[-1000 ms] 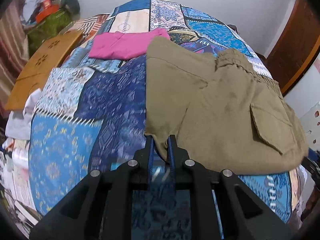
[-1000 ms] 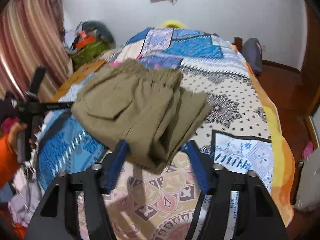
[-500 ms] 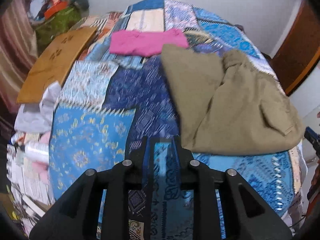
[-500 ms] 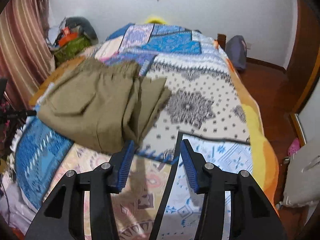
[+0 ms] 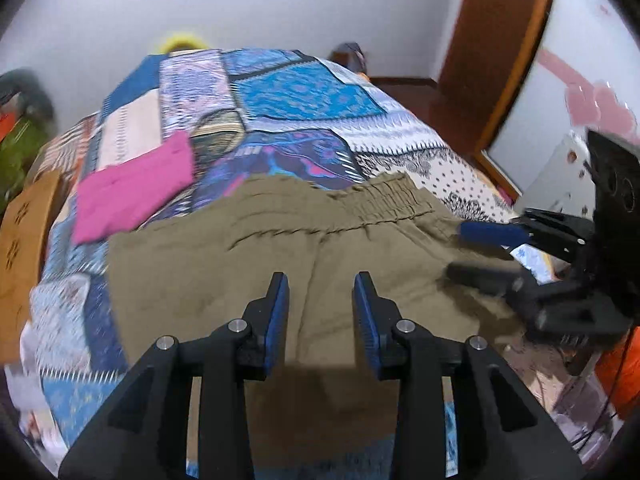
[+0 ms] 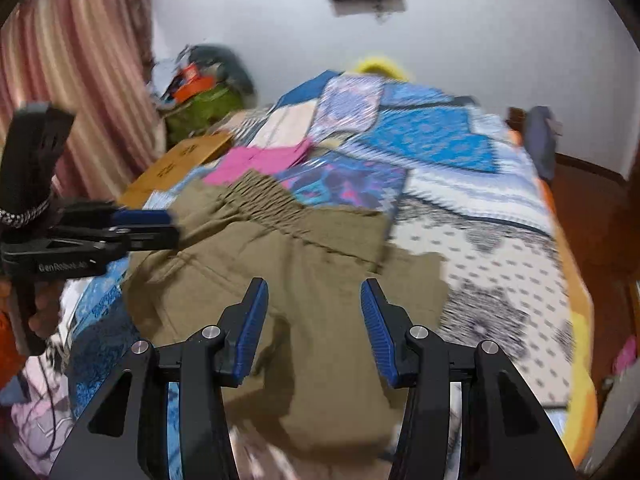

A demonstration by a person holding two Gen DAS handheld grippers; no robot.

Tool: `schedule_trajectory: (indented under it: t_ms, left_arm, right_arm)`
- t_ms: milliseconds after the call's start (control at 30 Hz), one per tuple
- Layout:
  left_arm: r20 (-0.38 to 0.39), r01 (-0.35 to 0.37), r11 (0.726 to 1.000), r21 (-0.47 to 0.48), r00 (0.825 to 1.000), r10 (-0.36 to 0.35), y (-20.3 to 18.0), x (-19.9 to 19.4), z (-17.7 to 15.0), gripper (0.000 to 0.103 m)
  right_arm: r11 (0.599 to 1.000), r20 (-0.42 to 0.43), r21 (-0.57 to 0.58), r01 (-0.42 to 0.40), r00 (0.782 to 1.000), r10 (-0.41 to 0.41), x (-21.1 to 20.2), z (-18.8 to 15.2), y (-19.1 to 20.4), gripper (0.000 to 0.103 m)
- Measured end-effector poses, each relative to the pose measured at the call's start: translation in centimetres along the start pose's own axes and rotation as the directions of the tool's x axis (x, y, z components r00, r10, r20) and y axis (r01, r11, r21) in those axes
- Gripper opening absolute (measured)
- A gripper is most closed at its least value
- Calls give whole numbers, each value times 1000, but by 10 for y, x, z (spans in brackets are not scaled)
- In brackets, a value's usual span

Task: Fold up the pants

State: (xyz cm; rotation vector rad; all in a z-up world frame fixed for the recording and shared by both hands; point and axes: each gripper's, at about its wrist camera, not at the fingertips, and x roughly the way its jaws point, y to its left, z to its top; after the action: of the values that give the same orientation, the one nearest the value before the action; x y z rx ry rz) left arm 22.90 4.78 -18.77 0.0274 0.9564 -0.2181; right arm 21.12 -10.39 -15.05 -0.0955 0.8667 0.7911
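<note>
Since a second ago my left claw (image 5: 320, 312) has let go of the pants (image 5: 280, 272) and both claws have swung in over them.

I record the left claw released, jaws apart, empty, hovering above the olive pants at lower centre of the left view. The right claw (image 6: 314, 320) is likewise released, holding nothing, over the cloth at lower centre of its view; it also shows at the right edge of the left view, blurred. The pants lie folded on the patchwork bed (image 5: 304, 92), elastic waistband (image 5: 384, 200) toward the far side, mid-frame. A pink garment (image 5: 132, 192) lies on the bed at the left of the left view, just beyond the pants; contact I cannot tell. A brown board (image 6: 180, 164) sits at the bed's left edge in the right view.
</note>
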Motion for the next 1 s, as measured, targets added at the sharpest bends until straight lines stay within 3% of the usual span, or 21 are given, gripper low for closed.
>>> schedule_trajectory:
  t_ms: [167, 300, 400, 567, 600, 667, 733, 900, 1000]
  left_arm:
    - [-46, 10, 1000, 0, 999, -10, 11, 34, -2, 36]
    - [-28, -32, 999, 25, 999, 33, 3, 39, -6, 36]
    - [-29, -67, 997, 42, 997, 68, -2, 39, -5, 36]
    - [-24, -36, 999, -1, 999, 36, 9, 16, -7, 38]
    - [-11, -39, 999, -7, 999, 39, 13, 7, -9, 40]
    - [6, -69, 997, -16, 998, 69, 21, -7, -13, 63]
    - [46, -115, 993, -40, 992, 117, 35, -25, -19, 73]
    - [53, -144, 980, -137, 987, 152, 77, -46, -36, 82]
    - [42, -123, 968, -217, 990, 136, 103, -48, -49, 83]
  right_arm:
    - [998, -109, -53, -21, 994, 15, 32, -3, -3, 46]
    - [998, -119, -47, -45, 992, 39, 35, -9, -12, 45]
    - [999, -118, -44, -19, 993, 13, 36, -9, -9, 45]
    - [997, -111, -64, 43, 993, -50, 15, -10, -3, 49]
    - [995, -105, -77, 61, 992, -69, 9, -10, -4, 54]
    - [992, -85, -89, 91, 992, -98, -3, -12, -7, 64]
    - [989, -62, -86, 121, 990, -126, -15, -12, -13, 71]
    - [981, -36, -46, 188, 981, -189, -33, -17, -28, 71]
    - [986, -40, 5, 164, 986, -164, -36, -26, -36, 71]
